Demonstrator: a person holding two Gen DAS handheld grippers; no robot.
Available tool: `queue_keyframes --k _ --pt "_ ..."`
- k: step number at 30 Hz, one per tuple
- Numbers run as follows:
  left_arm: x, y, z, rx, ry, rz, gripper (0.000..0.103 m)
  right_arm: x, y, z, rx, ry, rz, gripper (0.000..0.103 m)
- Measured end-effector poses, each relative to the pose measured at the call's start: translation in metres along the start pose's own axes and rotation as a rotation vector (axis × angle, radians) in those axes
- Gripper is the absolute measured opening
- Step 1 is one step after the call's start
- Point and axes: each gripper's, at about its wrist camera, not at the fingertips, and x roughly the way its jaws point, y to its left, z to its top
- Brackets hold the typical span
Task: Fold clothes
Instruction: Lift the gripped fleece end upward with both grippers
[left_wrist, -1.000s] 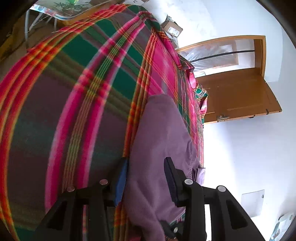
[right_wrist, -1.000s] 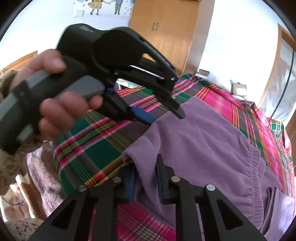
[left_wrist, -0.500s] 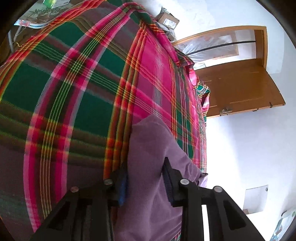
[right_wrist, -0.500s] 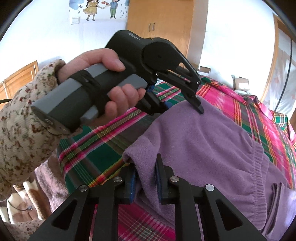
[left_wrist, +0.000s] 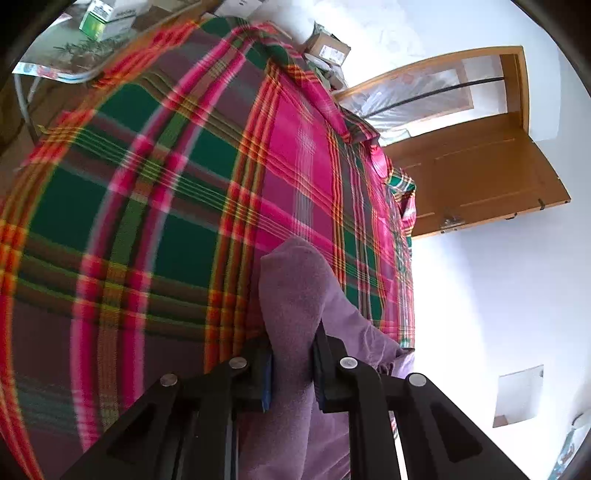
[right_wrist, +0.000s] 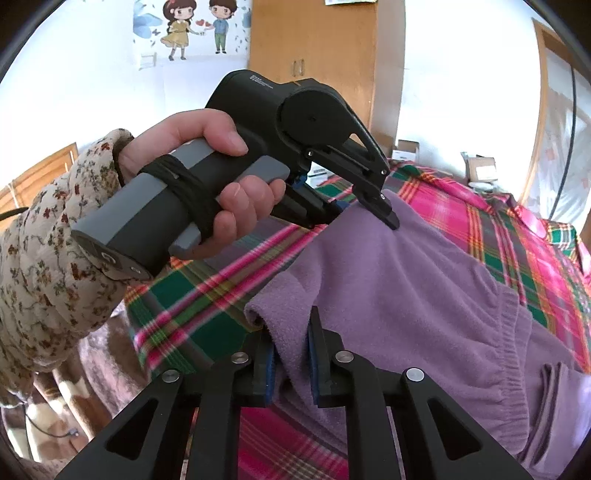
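A bed covered by a pink, green and red plaid blanket (left_wrist: 184, 206) fills a white-walled room with a wooden door (left_wrist: 476, 181) and a wooden wardrobe (right_wrist: 317, 51). Cardboard boxes (left_wrist: 327, 48) are seen past the far edge of the bed; their contents cannot be made out. A purple fleece garment (right_wrist: 406, 295) is spread on the blanket, its elastic waistband lying toward the right of the right wrist view. One edge of the garment is clamped between the blue-padded jaws of the right gripper (right_wrist: 291, 363). A second fold of the same garment is pinched by the left gripper (left_wrist: 293, 369), whose jaws are closed on the fabric. The left gripper's handle is held by a hand (right_wrist: 221, 184) in a floral sleeve (right_wrist: 48, 258), seen in the right wrist view.
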Motion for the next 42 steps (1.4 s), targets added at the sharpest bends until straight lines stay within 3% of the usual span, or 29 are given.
queue_keyframes --k 6,24,35,42 --pt "-0.007 0.003 -0.006 -0.015 -0.012 0.019 0.017 -0.003 -0.003 -0.001 0.033 0.006 0.042 0.015" --pt "-0.03 -0.108 -0.023 0.136 -0.109 -0.004 0.017 -0.094 -0.041 0.012 0.132 -0.226 -0.005 0.015" --pt "-0.007 -0.177 -0.032 0.204 -0.088 -0.091 0.017 -0.153 -0.077 -0.001 0.234 -0.342 -0.067 0.015" --pt "0.019 -0.221 -0.047 0.266 -0.053 -0.099 0.017 -0.193 -0.101 -0.018 0.316 -0.385 -0.108 0.015"
